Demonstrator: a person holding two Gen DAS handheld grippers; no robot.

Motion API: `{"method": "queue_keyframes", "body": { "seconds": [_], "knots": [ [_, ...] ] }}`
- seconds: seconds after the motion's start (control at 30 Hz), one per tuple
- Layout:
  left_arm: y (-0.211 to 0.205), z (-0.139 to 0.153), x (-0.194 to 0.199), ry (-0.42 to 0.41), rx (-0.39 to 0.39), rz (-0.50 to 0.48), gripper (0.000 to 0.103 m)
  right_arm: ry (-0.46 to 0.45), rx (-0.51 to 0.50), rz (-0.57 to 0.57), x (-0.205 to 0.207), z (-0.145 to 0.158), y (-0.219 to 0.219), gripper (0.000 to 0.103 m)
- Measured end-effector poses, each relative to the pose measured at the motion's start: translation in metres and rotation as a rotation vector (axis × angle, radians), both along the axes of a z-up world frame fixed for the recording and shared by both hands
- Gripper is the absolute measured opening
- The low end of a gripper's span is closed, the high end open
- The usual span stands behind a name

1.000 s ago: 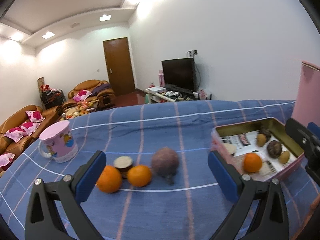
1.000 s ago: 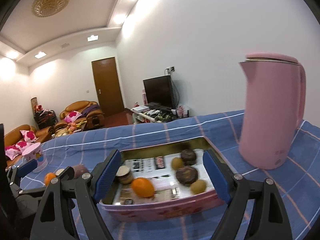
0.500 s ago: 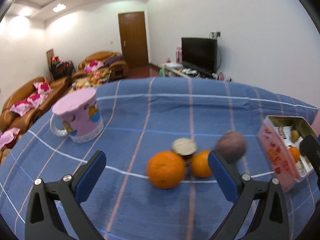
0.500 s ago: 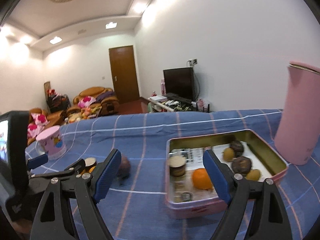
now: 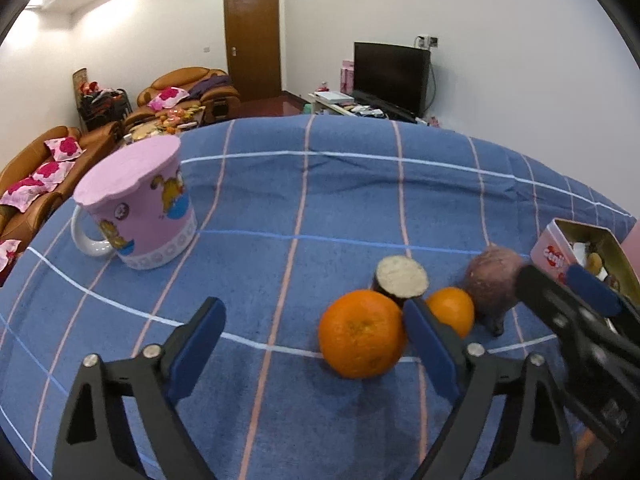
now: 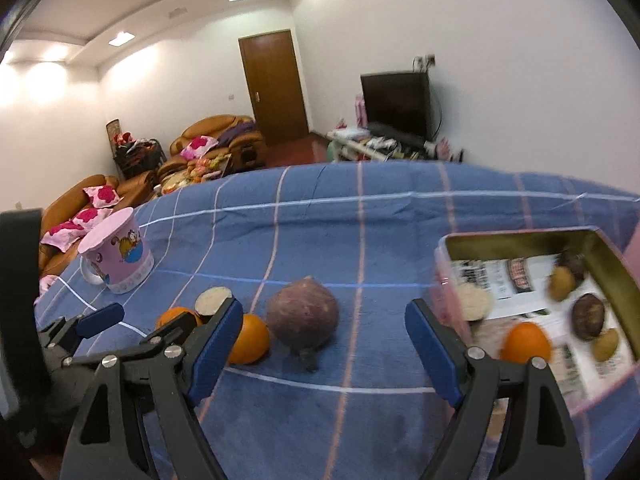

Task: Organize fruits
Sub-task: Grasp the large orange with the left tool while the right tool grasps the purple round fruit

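Observation:
On the blue checked cloth lie a large orange, a smaller orange, a cut dark fruit with a pale face and a round purple-brown fruit. My left gripper is open, just in front of the large orange. My right gripper is open and empty, close in front of the purple-brown fruit. The small orange lies beside its left finger. A pink tin at the right holds an orange and several dark and brown fruits.
A pink lidded cartoon mug stands at the left of the table. The table's far edge drops off toward sofas, a door and a TV. The right gripper's finger shows at the right in the left wrist view.
Both grippers have swung left and closer to the loose fruits. The tin has slid to the right of both views and the pink kettle has left the right wrist view.

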State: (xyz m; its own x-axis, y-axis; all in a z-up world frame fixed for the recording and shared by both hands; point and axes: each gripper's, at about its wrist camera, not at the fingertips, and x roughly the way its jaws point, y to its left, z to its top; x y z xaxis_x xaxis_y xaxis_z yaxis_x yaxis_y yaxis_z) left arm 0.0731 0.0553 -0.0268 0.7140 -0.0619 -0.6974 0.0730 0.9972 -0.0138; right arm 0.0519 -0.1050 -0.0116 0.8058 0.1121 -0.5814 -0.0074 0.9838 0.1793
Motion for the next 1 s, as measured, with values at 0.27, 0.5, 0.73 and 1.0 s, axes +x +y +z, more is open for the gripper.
{"method": "queue_keyframes", "body": {
  "seconds": [0.27, 0.5, 0.73, 1.0],
  "knots": [
    [-0.007, -0.011, 0.011, 0.116, -0.028, -0.039, 0.069, 0.072, -0.018, -0.004, 0.025, -0.008, 0.009, 0.082],
    [0.011, -0.008, 0.006, 0.100, -0.040, 0.035, 0.059, 0.135, -0.083, 0.020, 0.042, -0.015, 0.021, 0.082],
    [0.023, -0.009, 0.008, 0.099, -0.087, 0.077, 0.049, 0.188, 0.002, 0.040, 0.047, -0.024, 0.007, 0.067],
    [0.035, -0.003, -0.004, 0.011, -0.119, 0.117, 0.048, 0.174, 0.080, 0.075, 0.037, -0.025, 0.000, 0.051]
  ]
}}
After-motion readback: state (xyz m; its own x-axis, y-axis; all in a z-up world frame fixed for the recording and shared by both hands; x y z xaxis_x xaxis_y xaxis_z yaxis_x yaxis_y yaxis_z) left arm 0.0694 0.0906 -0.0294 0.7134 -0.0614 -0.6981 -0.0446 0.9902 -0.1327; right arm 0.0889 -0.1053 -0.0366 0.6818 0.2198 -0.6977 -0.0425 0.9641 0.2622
